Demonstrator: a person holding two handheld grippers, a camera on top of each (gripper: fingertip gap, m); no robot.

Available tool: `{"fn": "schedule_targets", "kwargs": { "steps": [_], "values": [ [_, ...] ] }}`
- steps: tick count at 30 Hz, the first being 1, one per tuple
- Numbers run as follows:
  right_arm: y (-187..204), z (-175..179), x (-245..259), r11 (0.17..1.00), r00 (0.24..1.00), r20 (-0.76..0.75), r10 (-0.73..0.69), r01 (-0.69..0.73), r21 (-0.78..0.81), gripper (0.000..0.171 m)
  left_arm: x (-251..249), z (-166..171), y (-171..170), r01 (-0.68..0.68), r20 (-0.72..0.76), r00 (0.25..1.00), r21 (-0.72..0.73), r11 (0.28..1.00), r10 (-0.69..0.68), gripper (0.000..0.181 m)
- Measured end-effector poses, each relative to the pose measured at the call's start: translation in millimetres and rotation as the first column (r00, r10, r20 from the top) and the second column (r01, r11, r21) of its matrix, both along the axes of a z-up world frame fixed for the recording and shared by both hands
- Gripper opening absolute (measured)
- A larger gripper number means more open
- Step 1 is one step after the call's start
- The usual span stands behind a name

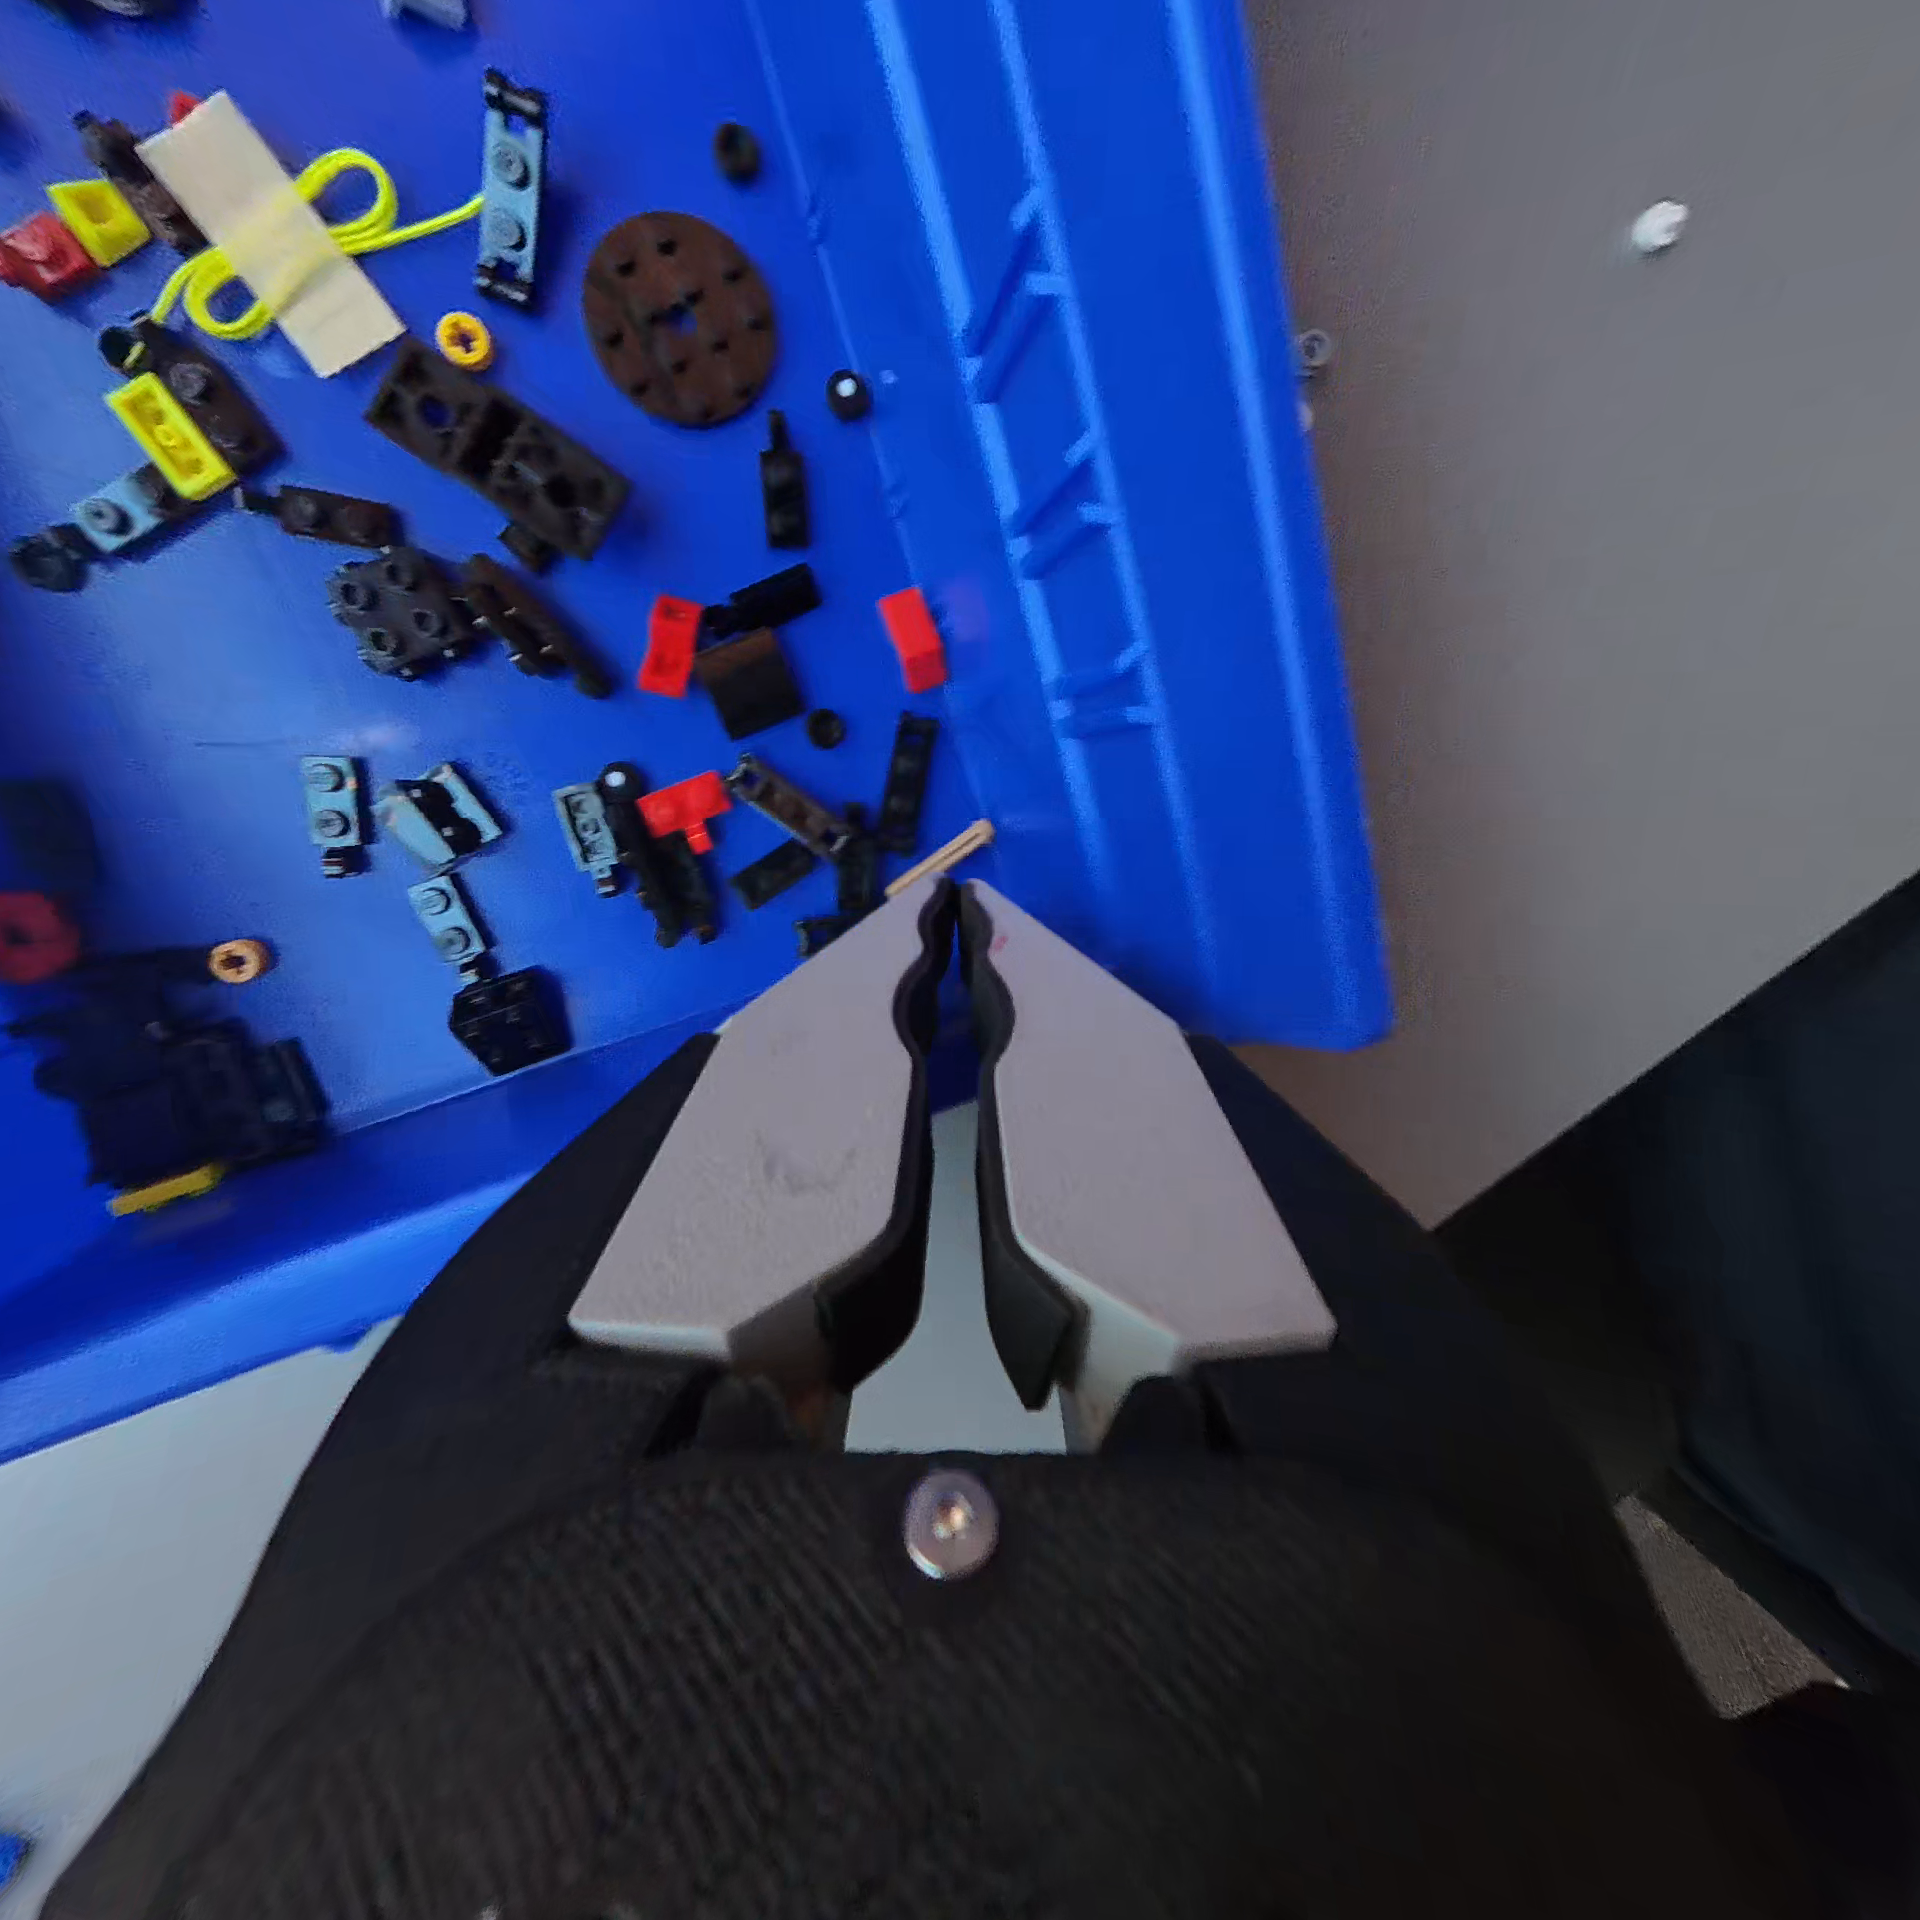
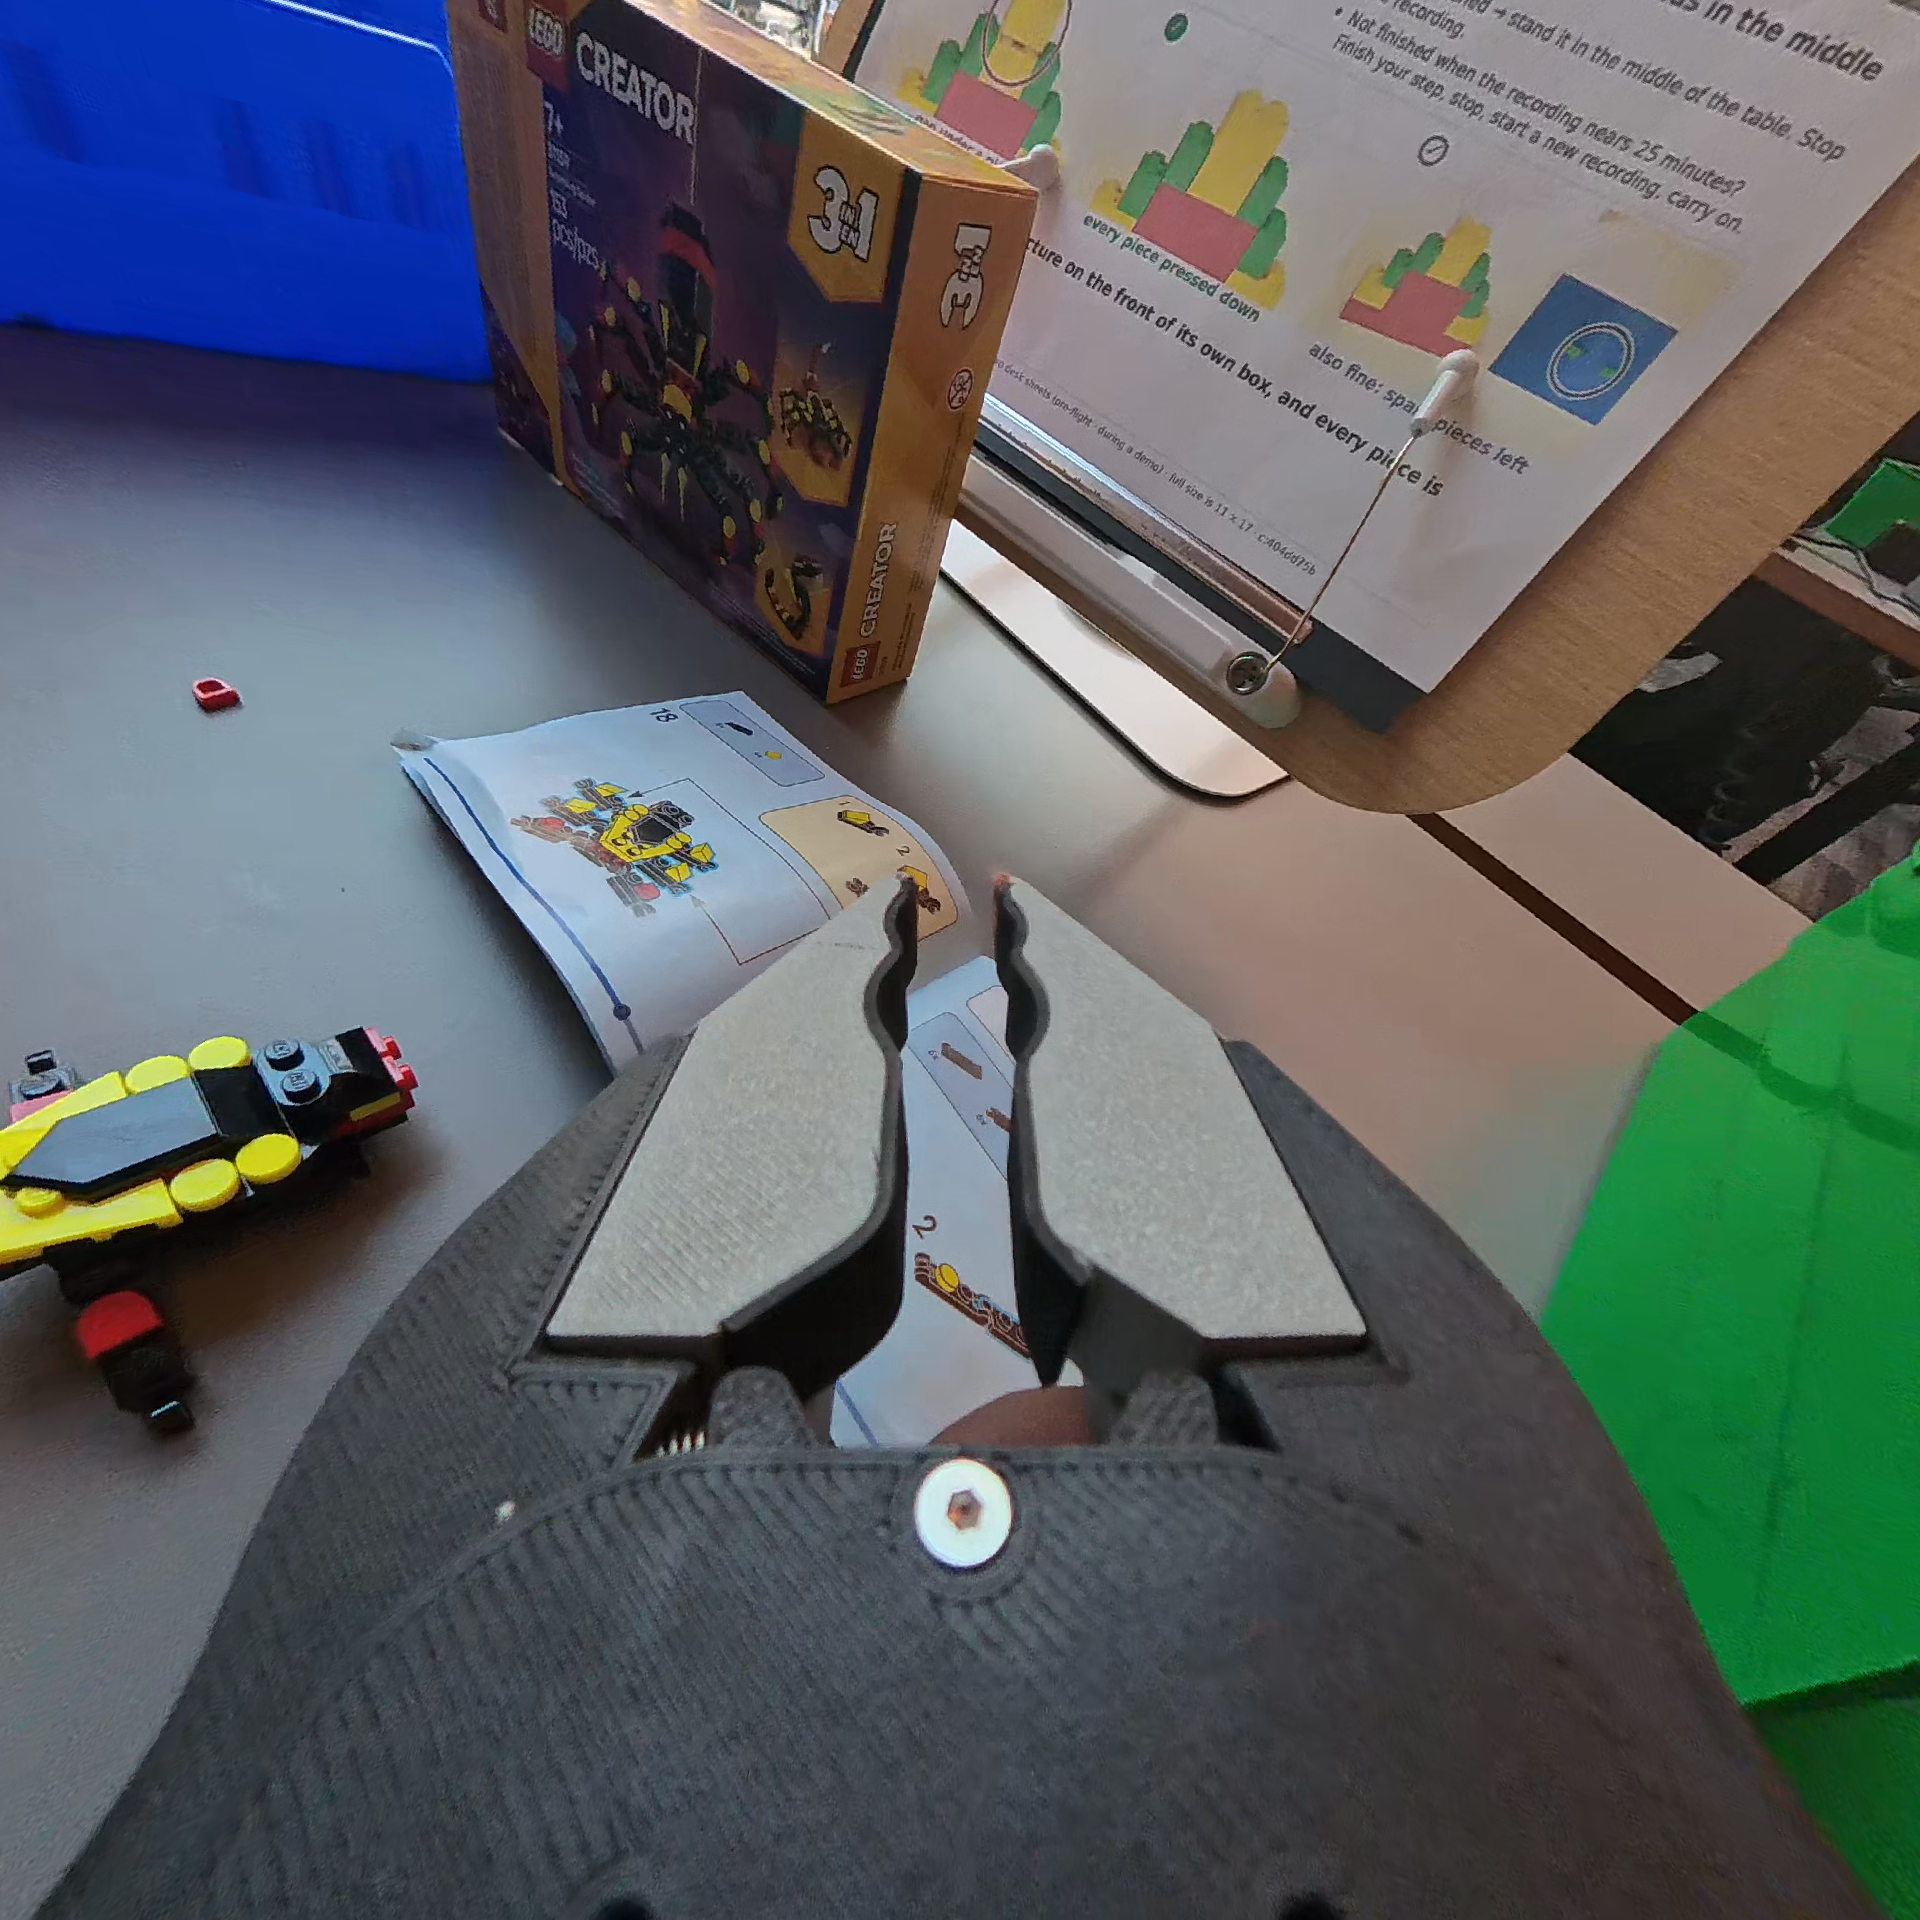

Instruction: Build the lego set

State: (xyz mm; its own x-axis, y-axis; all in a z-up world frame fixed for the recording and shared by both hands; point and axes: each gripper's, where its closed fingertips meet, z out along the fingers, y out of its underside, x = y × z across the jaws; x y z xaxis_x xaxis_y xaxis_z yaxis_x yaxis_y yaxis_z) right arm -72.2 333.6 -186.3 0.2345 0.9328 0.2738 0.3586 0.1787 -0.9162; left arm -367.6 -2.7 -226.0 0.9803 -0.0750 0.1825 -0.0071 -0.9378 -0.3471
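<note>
Fingertips of the left gripper [image 1: 951, 894] are pinched on a thin tan pin [image 1: 940, 857], its long axis slanting up to the right across the tips. Beyond lies the glossy blue tray [image 1: 1091, 520], strewn with small studded plastic pieces, mostly up and left. The right gripper [image 2: 951, 883] stands slightly parted and empty over the paper instruction booklet [image 2: 665, 842]; the yellow-and-black build [image 2: 177, 1143] sits on the matte bench [image 2: 312, 582], well left, nearer this gripper, I judge.

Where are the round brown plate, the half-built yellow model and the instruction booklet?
Round brown plate [image 1: 678, 318]: left wrist view, on its studded top face.
Yellow model [image 2: 156, 1132]: right wrist view, on its black centre panel.
Booklet [image 2: 623, 883]: right wrist view, on the open left page.
</note>
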Motion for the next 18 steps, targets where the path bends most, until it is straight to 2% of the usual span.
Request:
{"fn": "schedule_targets", "kwargs": {
  "steps": [1,5,11,15,18],
  "values": [
    [0,0,0,1.000,1.000,0.001,-0.002,0.002,0.001,0.011,9,1,-3,0.005,0.016,1.000,0.016,1.000,-0.005,0.000],
    [0,-1,0,1.000,1.000,0.006,-0.003,0.003,0.011,0.011,28,8,-17,0.013,0.005,1.000,0.088,0.996,-0.013,0.000],
    [1,-4,-2,1.000,1.000,0.025,-0.002,0.002,0.010,0.011,67,28,8,0.008,0.105,0.994,0.299,0.954,-0.041,0.000],
    [1,-2,-1,1.000,1.000,0.018,-0.008,0.008,0.019,0.011,74,63,38,-0.008,0.191,0.978,0.449,0.893,-0.088,0.000],
    [0,-3,-1,1.000,1.000,0.022,-0.008,0.008,0.021,0.011,44,103,62,-0.037,0.116,0.993,0.570,0.821,-0.035,0.000]
  ]
}}
